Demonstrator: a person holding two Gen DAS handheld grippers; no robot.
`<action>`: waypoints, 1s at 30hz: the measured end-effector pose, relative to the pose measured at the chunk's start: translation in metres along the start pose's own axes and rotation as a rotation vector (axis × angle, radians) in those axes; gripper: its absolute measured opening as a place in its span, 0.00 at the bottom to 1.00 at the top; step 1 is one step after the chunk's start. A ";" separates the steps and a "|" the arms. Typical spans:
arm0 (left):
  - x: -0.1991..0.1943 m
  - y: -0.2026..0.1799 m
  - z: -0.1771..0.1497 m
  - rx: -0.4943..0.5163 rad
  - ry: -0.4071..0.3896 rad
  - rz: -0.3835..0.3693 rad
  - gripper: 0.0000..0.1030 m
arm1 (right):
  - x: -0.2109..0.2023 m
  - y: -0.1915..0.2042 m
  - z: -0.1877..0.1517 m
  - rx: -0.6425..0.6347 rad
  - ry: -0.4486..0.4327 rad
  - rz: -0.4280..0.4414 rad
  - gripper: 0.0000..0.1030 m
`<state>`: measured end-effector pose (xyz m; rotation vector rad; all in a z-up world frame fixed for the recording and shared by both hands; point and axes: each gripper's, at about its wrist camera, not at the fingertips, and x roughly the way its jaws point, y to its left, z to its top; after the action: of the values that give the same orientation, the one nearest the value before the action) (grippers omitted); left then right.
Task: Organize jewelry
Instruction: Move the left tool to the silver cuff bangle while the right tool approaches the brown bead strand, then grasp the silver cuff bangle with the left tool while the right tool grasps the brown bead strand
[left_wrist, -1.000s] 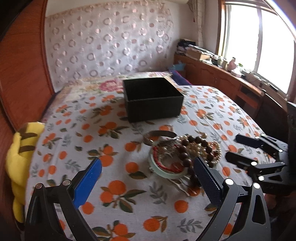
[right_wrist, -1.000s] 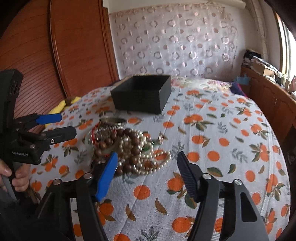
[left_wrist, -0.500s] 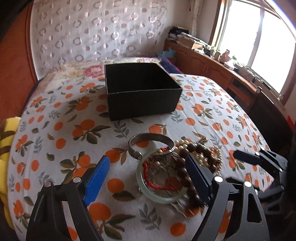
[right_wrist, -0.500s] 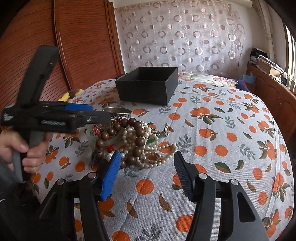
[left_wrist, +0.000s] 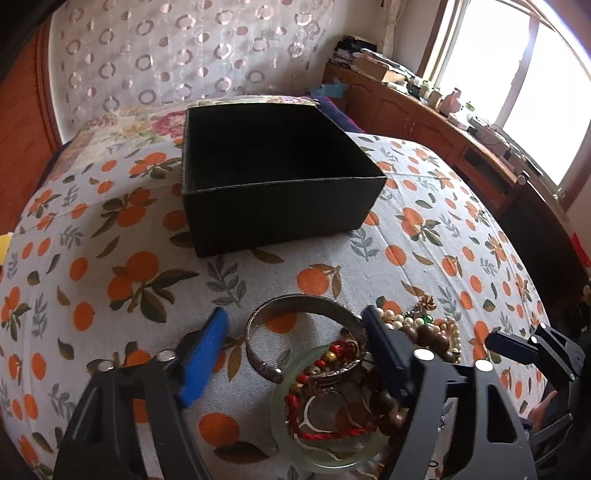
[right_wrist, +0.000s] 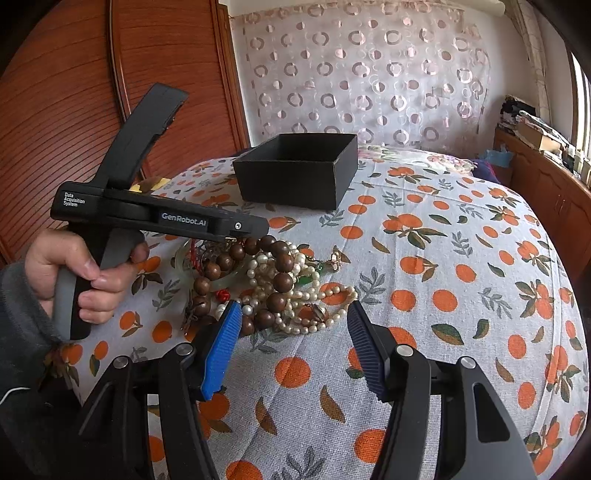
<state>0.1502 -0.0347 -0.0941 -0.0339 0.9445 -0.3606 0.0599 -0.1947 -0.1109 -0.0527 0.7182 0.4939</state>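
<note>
An open, empty black box (left_wrist: 273, 173) stands on the orange-print cloth, also in the right wrist view (right_wrist: 299, 171). In front of it lies a jewelry pile: a silver bangle (left_wrist: 306, 332), a pale green bangle (left_wrist: 325, 421) with a red beaded cord, brown wooden beads (right_wrist: 273, 269) and pearl strands (right_wrist: 303, 295). My left gripper (left_wrist: 295, 325) is open, its fingers straddling the silver bangle low over the cloth. My right gripper (right_wrist: 291, 321) is open, just short of the pile's near edge.
A hand holds the left gripper's body (right_wrist: 147, 218) over the pile's left side. A wooden wardrobe (right_wrist: 74, 92) is at left, a cluttered wooden sideboard (left_wrist: 443, 122) under the window at right. A patterned curtain hangs behind.
My left gripper has moved forward and down over the pile, so its fingers now flank the silver bangle. My right gripper has edged closer to the pearls. Both stay open.
</note>
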 end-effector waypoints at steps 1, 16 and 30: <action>-0.001 0.000 0.000 0.000 -0.003 -0.009 0.58 | 0.000 0.000 0.000 -0.001 0.000 0.000 0.60; -0.061 -0.010 -0.019 0.021 -0.180 0.117 0.56 | 0.004 0.003 0.010 -0.018 0.041 0.049 0.36; -0.080 -0.006 -0.033 -0.004 -0.234 0.122 0.56 | 0.038 0.000 0.031 -0.030 0.114 0.049 0.24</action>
<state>0.0794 -0.0109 -0.0496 -0.0213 0.7119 -0.2364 0.1038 -0.1724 -0.1115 -0.0919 0.8251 0.5521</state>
